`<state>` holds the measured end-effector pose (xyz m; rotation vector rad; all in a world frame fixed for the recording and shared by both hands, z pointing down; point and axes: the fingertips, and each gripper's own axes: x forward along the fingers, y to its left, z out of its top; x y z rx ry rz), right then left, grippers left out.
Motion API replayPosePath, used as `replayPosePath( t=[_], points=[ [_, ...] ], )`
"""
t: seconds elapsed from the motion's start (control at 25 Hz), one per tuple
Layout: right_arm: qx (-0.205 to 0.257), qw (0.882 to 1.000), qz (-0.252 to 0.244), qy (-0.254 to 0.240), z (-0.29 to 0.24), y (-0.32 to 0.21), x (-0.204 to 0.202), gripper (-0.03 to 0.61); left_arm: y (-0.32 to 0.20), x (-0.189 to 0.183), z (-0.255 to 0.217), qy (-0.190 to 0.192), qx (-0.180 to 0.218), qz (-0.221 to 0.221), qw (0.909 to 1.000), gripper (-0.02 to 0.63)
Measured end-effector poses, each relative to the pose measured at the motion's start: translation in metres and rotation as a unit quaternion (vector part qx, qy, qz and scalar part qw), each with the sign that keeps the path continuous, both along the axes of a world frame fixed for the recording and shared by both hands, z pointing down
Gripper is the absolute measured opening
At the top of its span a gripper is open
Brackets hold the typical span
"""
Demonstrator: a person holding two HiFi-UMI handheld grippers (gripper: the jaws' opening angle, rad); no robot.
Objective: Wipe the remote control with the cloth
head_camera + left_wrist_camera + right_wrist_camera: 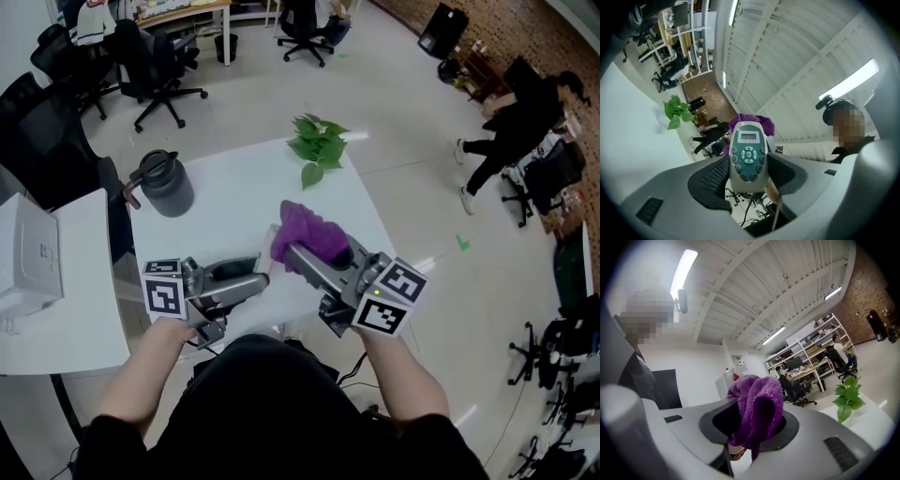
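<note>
- Holding the remote control (749, 157), the left gripper (255, 279) has its jaws shut tight on it.
- The right gripper (292, 251) has its jaws pinching the purple cloth (312, 232).
- Both are over the near side of the white counter (234, 187), and the cloth is just beside the remote's far end.

The grey left gripper (255, 278), with a marker cube at its rear, points across toward the right one. Its jaws are clamped on the sides of a grey oval remote control (748, 157). The matching right gripper (292, 251) angles in to meet it, jaws closed on a bunched purple terry cloth (757, 408). The bare left forearm (141, 375) and right forearm (403, 380) reach forward, hands on the handles.
</note>
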<state>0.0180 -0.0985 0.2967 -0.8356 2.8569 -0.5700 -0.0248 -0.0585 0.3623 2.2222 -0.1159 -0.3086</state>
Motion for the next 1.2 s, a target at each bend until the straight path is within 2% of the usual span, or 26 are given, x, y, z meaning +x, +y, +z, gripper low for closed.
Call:
replayPosePath(
  t=[0.12,0.16,0.2,0.24,0.28,0.36,0.4,0.44,0.48,0.56,0.68,0.8,1.08,1.2],
  points=[
    [0.008,1.000,0.023,-0.001,-0.005,-0.003,0.015,0.121,-0.004,0.000,0.017,-0.050,0.012,-0.033,0.9981,0.245],
    [0.010,0.999,0.032,0.003,-0.005,-0.003,0.020,0.121,-0.009,-0.005,0.026,-0.082,0.021,-0.059,0.9946,0.245],
    [0.012,0.999,0.041,0.010,-0.002,-0.003,0.024,0.121,-0.016,-0.012,0.040,-0.127,0.032,-0.091,0.9872,0.245],
    [0.013,0.998,0.051,0.021,0.002,-0.003,0.029,0.121,-0.022,-0.022,0.058,-0.184,0.046,-0.124,0.9739,0.245],
    [0.013,0.997,0.061,0.039,0.010,-0.003,0.032,0.121,-0.028,-0.033,0.078,-0.249,0.060,-0.155,0.9542,0.245],
    [0.009,0.993,0.080,0.092,0.036,-0.004,0.036,0.123,-0.032,-0.060,0.123,-0.373,0.081,-0.198,0.9028,0.245],
    [0.007,0.988,0.086,0.126,0.053,-0.004,0.037,0.123,-0.031,-0.073,0.145,-0.422,0.085,-0.209,0.8781,0.245],
    [0.006,0.982,0.089,0.164,0.074,-0.005,0.038,0.123,-0.030,-0.084,0.165,-0.459,0.084,-0.216,0.8577,0.245],
    [0.002,0.975,0.090,0.202,0.097,-0.005,0.040,0.124,-0.027,-0.093,0.183,-0.486,0.079,-0.221,0.8417,0.245],
    [-0.023,0.961,0.089,0.262,0.144,-0.005,0.045,0.124,-0.020,-0.108,0.213,-0.520,0.050,-0.232,0.8203,0.245],
    [-0.070,0.946,0.081,0.305,0.201,-0.002,0.048,0.124,-0.015,-0.129,0.246,-0.537,-0.014,-0.269,0.7994,0.245],
    [-0.094,0.937,0.062,0.331,0.239,0.001,0.040,0.124,-0.017,-0.139,0.268,-0.544,-0.050,-0.302,0.7809,0.245],
    [-0.111,0.929,0.020,0.352,0.272,-0.007,0.015,0.124,-0.027,-0.135,0.307,-0.580,-0.052,-0.309,0.7519,0.245],
    [-0.111,0.927,0.006,0.359,0.278,-0.009,0.010,0.124,-0.028,-0.135,0.318,-0.586,-0.055,-0.315,0.7451,0.247]
  ],
)
